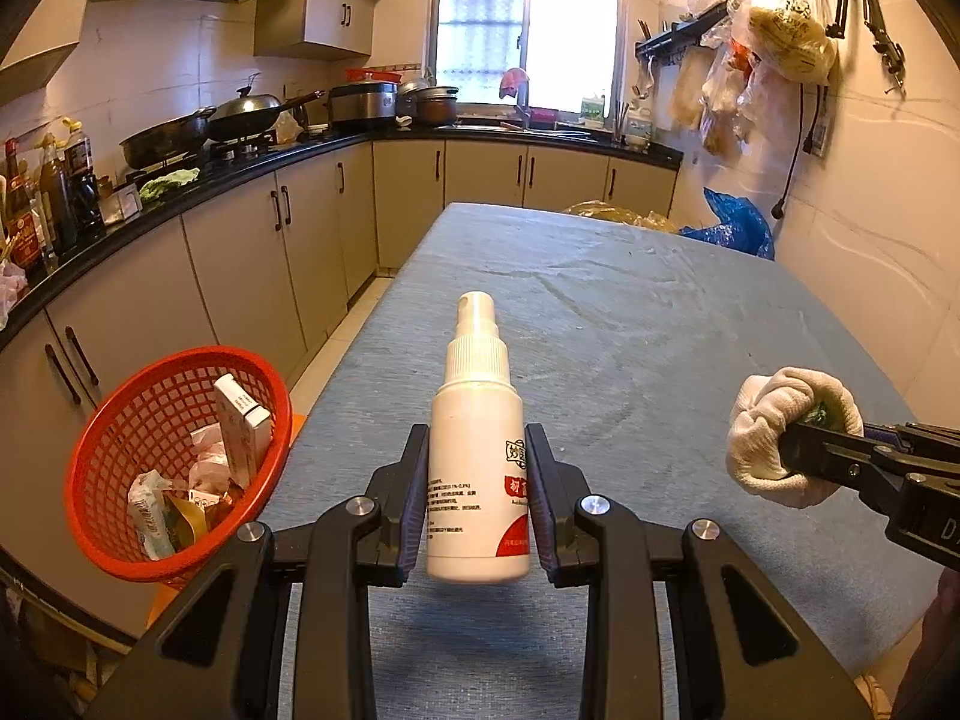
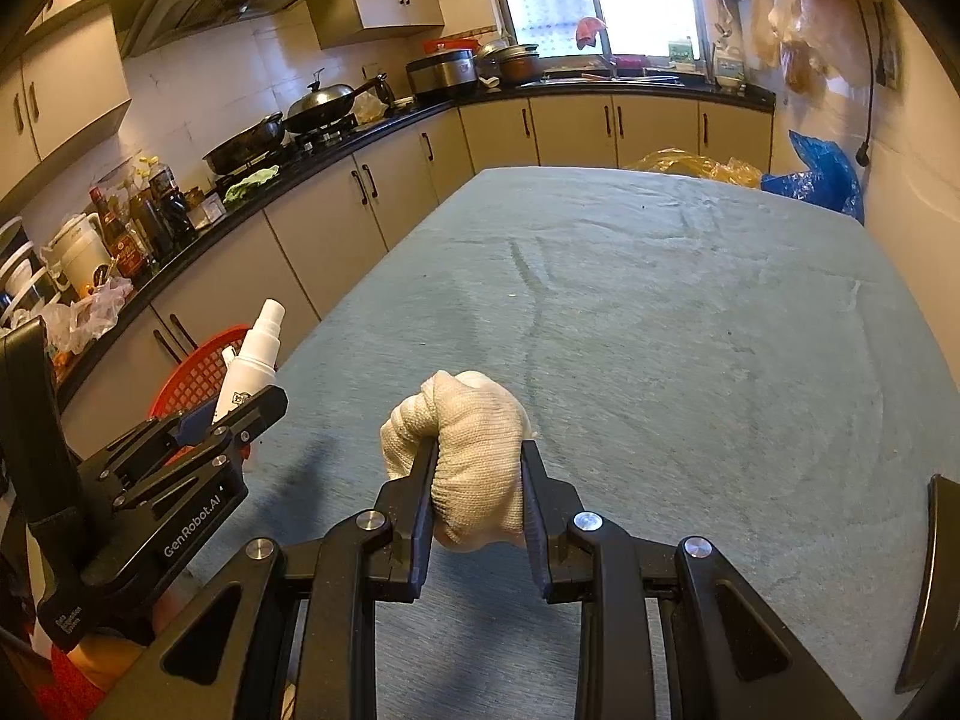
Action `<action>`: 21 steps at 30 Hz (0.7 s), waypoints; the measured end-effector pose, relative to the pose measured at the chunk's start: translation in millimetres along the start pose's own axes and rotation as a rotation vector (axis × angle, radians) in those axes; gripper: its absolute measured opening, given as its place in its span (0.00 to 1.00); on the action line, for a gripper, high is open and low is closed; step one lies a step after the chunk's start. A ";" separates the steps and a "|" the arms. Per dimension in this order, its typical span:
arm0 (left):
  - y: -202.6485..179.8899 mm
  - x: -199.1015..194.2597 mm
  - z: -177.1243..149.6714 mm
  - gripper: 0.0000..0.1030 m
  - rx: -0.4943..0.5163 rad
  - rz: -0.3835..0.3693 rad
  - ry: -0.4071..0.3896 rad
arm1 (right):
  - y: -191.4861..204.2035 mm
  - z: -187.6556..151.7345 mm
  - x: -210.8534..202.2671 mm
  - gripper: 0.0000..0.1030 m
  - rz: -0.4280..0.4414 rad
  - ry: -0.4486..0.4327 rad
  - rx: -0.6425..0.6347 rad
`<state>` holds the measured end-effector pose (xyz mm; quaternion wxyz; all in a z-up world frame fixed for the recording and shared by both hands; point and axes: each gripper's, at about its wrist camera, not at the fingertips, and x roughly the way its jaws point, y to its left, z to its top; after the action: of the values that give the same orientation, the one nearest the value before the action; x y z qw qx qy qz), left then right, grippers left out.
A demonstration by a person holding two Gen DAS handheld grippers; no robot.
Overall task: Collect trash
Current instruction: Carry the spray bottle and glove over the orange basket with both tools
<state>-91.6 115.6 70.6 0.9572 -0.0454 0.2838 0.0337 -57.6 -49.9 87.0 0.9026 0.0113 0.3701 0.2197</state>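
White spray bottle (image 1: 477, 450) clamped in left claw (image 1: 477, 498); balled cream cloth (image 2: 474, 456) pinched in right claw (image 2: 477, 510)

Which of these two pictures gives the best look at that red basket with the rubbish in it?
The left wrist view. There the red basket shows nearly whole beside the table, with a small box and wrappers visible inside. In the right wrist view only part of its mesh wall shows, behind the left gripper and its spray bottle.

spray bottle (image 1: 478, 456): label text too small, sides behind fingers (image 1: 414, 498) | basket (image 2: 198, 375): mostly behind left gripper (image 2: 240, 414)
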 end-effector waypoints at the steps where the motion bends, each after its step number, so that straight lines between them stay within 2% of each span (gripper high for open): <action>1: 1.2 -0.8 0.2 0.28 -0.003 0.000 -0.003 | 0.7 0.1 -0.4 0.27 0.000 0.001 -0.003; 13: 23.7 -12.8 2.3 0.28 -0.037 -0.005 -0.033 | 22.5 9.4 4.0 0.27 -0.001 0.003 -0.049; 21: 53.4 -21.7 8.1 0.28 -0.076 0.032 -0.056 | 45.2 22.7 18.4 0.27 0.024 0.021 -0.090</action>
<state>-110.2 168.7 85.7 0.9617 -0.0761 0.2562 0.0608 -48.3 1.5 99.5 0.8956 -0.0270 0.3690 0.2470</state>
